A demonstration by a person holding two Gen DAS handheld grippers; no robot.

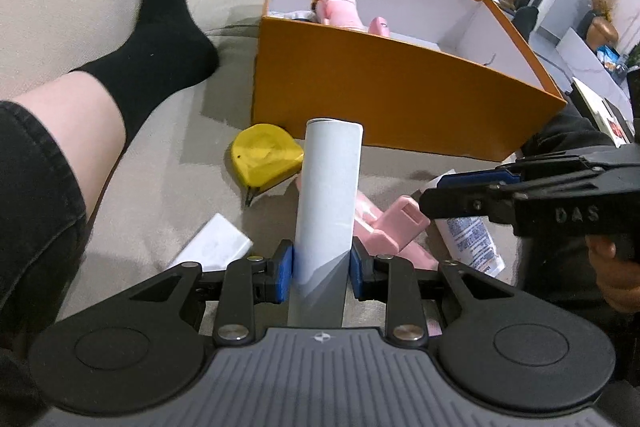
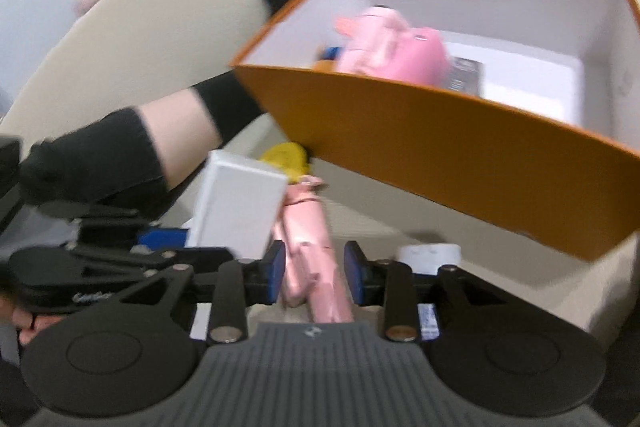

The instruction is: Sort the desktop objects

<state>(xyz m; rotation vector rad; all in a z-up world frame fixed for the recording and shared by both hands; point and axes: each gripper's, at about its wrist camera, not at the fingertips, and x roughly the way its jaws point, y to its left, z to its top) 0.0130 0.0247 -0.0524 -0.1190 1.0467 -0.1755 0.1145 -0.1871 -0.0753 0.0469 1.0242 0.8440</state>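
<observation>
only "das" reads on the right gripper (image 1: 430, 201); its jaws spread round a pink toy (image 2: 310, 259). left gripper (image 1: 322, 273) pinches a white tube (image 1: 328, 195).

Holding the left gripper (image 1: 322, 267) pointing steeply downward, blue-padded jaws pressing on both sides of a pale tube (image 1: 330, 187) standing up between them. Holding the right gripper (image 2: 314, 267) angled downward too, reaching in from the right beside the left one, jaws standing partly apart with a pink item (image 2: 312, 247) between the pads and a narrow gap showing at one pad. Wrapping the right hand (image 1: 612, 267) around the black handle of that gripper. Stretching out a leg (image 1: 60, 115), shin bare, wearing a black sock (image 1: 160, 39).
</observation>
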